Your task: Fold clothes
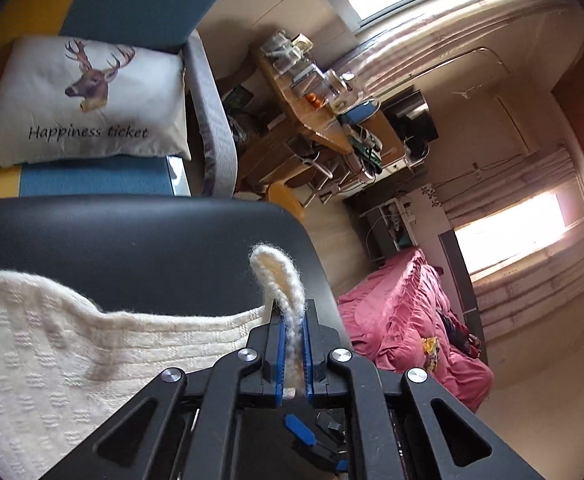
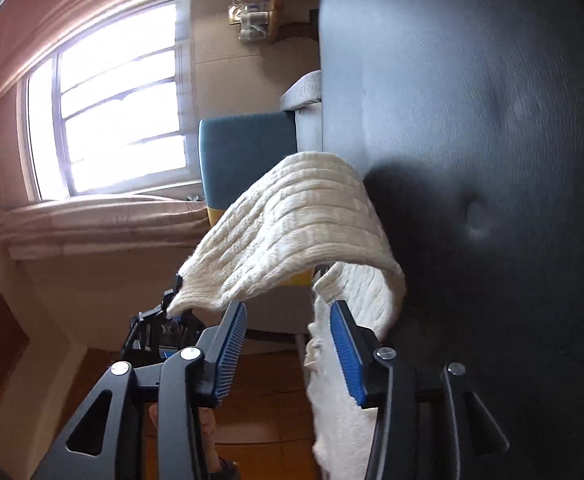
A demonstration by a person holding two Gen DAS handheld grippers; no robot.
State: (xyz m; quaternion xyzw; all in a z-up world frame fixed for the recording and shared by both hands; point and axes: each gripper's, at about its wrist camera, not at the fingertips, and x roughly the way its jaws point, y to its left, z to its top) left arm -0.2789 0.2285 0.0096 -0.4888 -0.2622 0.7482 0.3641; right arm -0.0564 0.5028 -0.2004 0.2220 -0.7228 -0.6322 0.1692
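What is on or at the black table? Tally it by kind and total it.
Cream knit: 1
Claws: 2, left shut on the knit's edge, right open
Black table: 1
Total: 4

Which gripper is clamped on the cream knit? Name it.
The left gripper: its blue pads pinch a fold of the cream knit. The right gripper stands open, cloth only brushing one finger.

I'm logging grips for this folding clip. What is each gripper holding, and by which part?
The left gripper pinches the cream knitted cloth at its edge. The right gripper is open, gripping nothing.
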